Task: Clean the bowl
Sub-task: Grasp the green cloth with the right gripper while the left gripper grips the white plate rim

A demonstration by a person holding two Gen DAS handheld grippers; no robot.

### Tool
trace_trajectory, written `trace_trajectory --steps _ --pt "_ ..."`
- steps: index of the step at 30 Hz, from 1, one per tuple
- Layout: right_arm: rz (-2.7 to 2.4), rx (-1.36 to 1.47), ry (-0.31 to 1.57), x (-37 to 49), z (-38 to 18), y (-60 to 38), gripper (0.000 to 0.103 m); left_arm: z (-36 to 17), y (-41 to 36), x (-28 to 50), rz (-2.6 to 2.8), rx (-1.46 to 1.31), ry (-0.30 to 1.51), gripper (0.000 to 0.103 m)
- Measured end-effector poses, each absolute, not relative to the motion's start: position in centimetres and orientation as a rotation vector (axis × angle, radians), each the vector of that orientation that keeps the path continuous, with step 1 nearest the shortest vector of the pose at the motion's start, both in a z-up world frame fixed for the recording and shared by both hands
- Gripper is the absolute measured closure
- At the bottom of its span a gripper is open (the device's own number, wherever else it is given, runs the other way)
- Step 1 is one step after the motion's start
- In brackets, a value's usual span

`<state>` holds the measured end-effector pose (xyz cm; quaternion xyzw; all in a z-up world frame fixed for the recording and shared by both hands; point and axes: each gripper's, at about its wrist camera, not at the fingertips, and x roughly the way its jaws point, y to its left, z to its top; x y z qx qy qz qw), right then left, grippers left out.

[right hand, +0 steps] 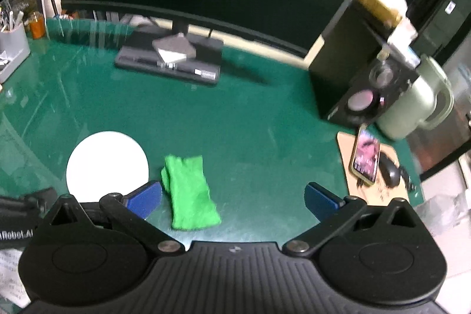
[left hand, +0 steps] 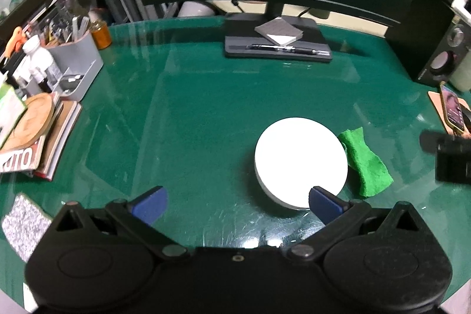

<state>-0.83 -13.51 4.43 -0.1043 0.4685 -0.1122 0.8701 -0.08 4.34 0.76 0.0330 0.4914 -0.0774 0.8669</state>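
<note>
White bowl [left hand: 300, 162] sits on the green table [left hand: 191, 114], green cloth [right hand: 190, 193] just beside it. Both the left hand-held gripper [left hand: 237, 203] and right hand-held gripper [right hand: 232, 197] spread wide, empty. Fits before wiping or after; bowl interior glare-washed, cleanliness unreadable.

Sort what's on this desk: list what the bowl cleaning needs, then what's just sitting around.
For the job:
- white bowl
- green cloth, lying beside the bowl
- left gripper and right gripper, both open and empty

Just lying about:
- phone and mouse
- speaker
- pale green jug
- notepad and pen
- grey organiser
- magazine stack
</note>
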Motion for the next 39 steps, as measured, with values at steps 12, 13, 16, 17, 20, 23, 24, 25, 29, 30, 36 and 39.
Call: trace_trajectory --steps 12,13,16,17,20,23,24,25,29,30,36,39 --pt "-0.183 -0.143 0.591 -0.8 10.6 -16.3 0.0 0.4 7.2 0.1 -0.106 -0.123 0.938 0.001" --pt "-0.137 -0.132 0.523 -1.0 10.2 -16.9 0.0 0.2 7.0 0.2 -0.111 -0.111 0.933 0.001" --pt "-0.062 -0.016 0.487 0.2 8.9 -19.1 0.0 -0.4 6.4 0.5 -0.125 -0.075 0.917 0.001" --pt "-0.068 0.047 0.5 1.1 8.3 -20.2 0.0 -0.6 6.2 0.6 -0.13 -0.064 0.911 0.001" --pt "-0.107 0.209 0.491 2.7 6.1 -23.3 0.0 -1.2 5.7 0.9 -0.145 -0.028 0.895 0.001" --pt "-0.097 0.236 0.484 3.0 2.5 -25.8 0.0 -1.7 5.2 1.2 -0.159 0.007 0.878 0.0" --pt "-0.046 0.198 0.47 2.3 1.8 -25.8 0.0 -1.9 5.0 1.3 -0.164 0.019 0.872 0.0" --pt "0.008 0.158 0.454 1.6 1.1 -25.8 0.0 -2.1 4.8 1.4 -0.168 0.03 0.867 0.0" --pt "0.064 0.138 0.644 0.8 -1.4 -25.8 0.0 -3.1 4.9 2.4 -0.139 -0.015 0.924 0.001" --pt "0.061 0.142 0.72 1.0 -2.1 -26.0 0.002 -3.4 4.9 2.6 -0.118 -0.024 0.937 0.001" --pt "0.196 -0.022 0.845 -0.7 -6.8 -24.5 0.047 -4.2 4.7 3.5 -0.066 -0.043 0.984 0.001" --pt "0.274 -0.087 0.883 -0.7 -8.5 -23.4 0.06 -5.2 3.1 4.6 -0.064 0.057 1.012 0.01"
